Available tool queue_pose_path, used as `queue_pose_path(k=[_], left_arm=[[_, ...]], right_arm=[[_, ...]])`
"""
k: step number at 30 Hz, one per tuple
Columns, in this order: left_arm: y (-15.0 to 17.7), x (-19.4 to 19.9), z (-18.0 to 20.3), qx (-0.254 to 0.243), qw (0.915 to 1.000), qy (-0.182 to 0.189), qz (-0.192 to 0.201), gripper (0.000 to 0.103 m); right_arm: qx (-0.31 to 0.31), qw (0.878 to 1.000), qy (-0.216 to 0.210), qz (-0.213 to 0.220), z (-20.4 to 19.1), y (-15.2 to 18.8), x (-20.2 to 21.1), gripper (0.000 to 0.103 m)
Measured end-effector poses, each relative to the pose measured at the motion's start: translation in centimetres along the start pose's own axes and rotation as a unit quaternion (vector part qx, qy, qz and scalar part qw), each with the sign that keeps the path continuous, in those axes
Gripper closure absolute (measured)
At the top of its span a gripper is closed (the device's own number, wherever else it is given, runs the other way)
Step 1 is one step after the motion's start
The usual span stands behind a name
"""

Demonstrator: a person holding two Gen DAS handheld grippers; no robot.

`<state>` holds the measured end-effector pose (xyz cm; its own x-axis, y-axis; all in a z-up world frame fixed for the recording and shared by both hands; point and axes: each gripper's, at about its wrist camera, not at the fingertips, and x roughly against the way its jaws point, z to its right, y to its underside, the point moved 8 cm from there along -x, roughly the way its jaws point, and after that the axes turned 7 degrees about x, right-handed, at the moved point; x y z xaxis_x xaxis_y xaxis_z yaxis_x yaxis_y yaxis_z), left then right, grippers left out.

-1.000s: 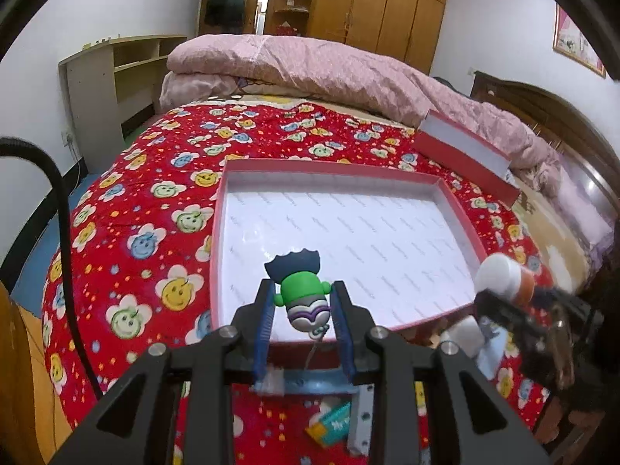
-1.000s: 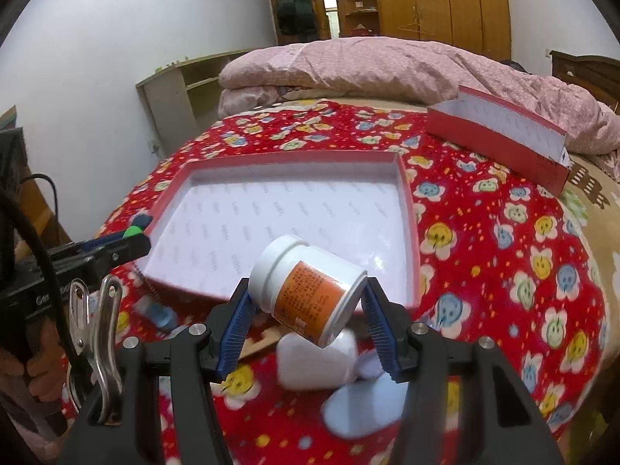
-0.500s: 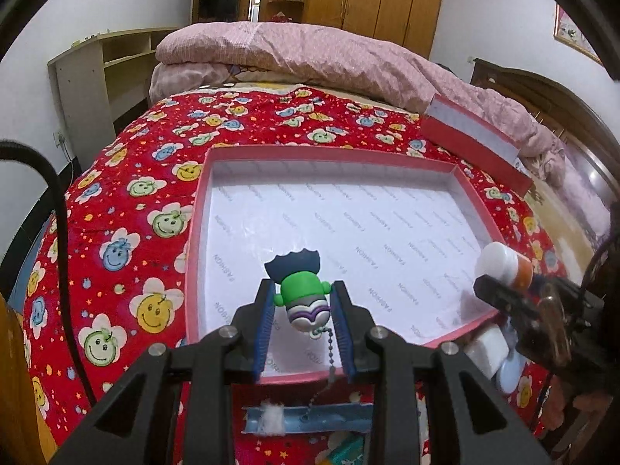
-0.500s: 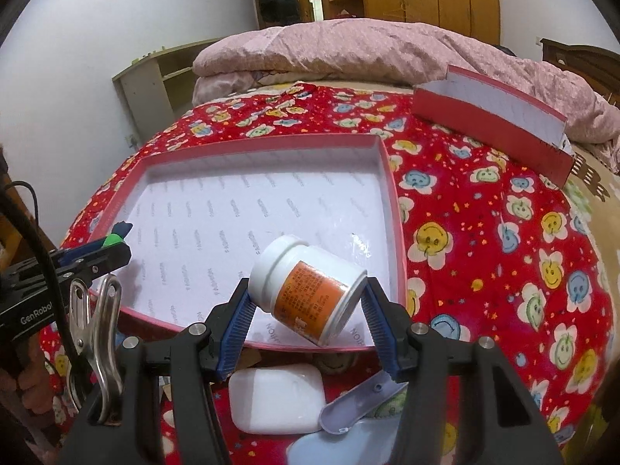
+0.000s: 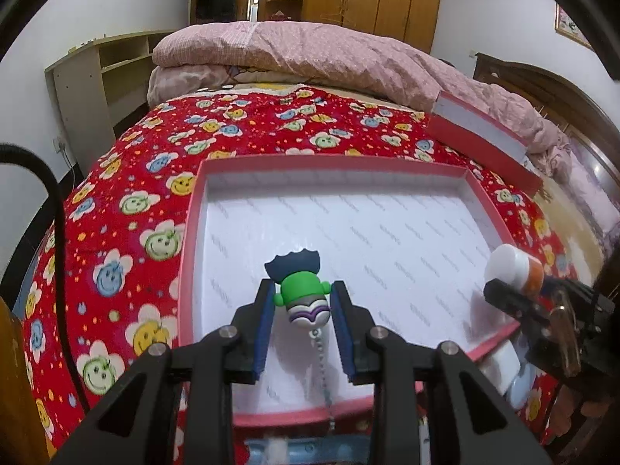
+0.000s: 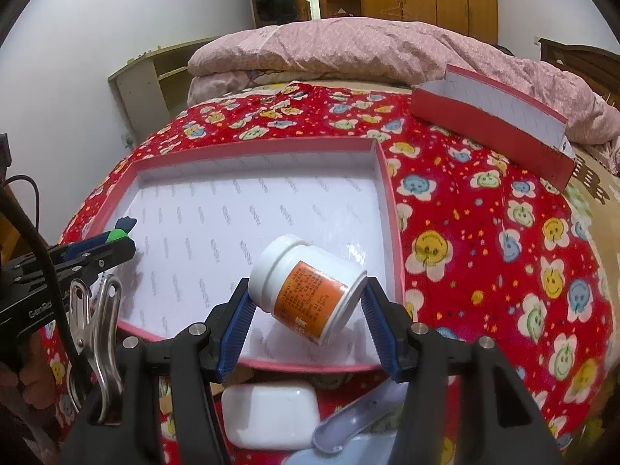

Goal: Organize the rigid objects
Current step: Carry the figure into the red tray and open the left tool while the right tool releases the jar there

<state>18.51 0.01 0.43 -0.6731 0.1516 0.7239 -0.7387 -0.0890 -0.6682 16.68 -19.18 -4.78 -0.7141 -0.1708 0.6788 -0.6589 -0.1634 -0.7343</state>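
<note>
Left gripper clamps green figurine over near edge of red tray; chain hangs, its end hidden. Right gripper pinches tilted white bottle above tray corner; label unreadable. White box below, partly cut off.

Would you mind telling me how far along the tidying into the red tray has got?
Done: nothing lies in the red tray yet. In hand: the left gripper holds a green figurine, the right gripper a white jar, both over it. Left: a white block and spoon outside.
</note>
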Motion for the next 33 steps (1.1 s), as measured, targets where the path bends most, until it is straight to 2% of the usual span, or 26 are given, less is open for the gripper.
queue_pose_path(k=[10, 22, 24, 26, 29, 33], left_arm=[[-1.8, -0.7, 0.1, -0.003, 1.0000, -0.006, 0.004, 0.073], [-0.9, -2.6, -0.4, 0.006, 0.9998, -0.009, -0.018, 0.072], [-0.9, -2.5, -0.2, 0.000, 0.9999, -0.008, -0.015, 0.068], [-0.9, -2.2, 0.0, -0.007, 0.9999, -0.008, -0.012, 0.055], [-1.0, -1.7, 0.5, -0.021, 0.9997, -0.013, 0.000, 0.046], [-1.1, -1.1, 1.1, -0.034, 0.9993, -0.016, 0.009, 0.040]], right_arm=[[-0.001, 1.000, 0.003, 0.000, 0.4, -1.9, -1.0, 0.046], [0.000, 1.000, 0.003, -0.015, 0.6, -2.1, -2.5, 0.046], [-0.001, 1.000, 0.000, -0.017, 0.6, -2.0, -2.6, 0.046], [0.001, 1.000, 0.002, -0.019, 0.6, -1.9, -2.7, 0.046], [0.004, 1.000, 0.006, -0.020, 0.4, -1.8, -2.7, 0.046], [0.012, 1.000, 0.012, -0.012, 0.3, -2.0, -2.4, 0.039]])
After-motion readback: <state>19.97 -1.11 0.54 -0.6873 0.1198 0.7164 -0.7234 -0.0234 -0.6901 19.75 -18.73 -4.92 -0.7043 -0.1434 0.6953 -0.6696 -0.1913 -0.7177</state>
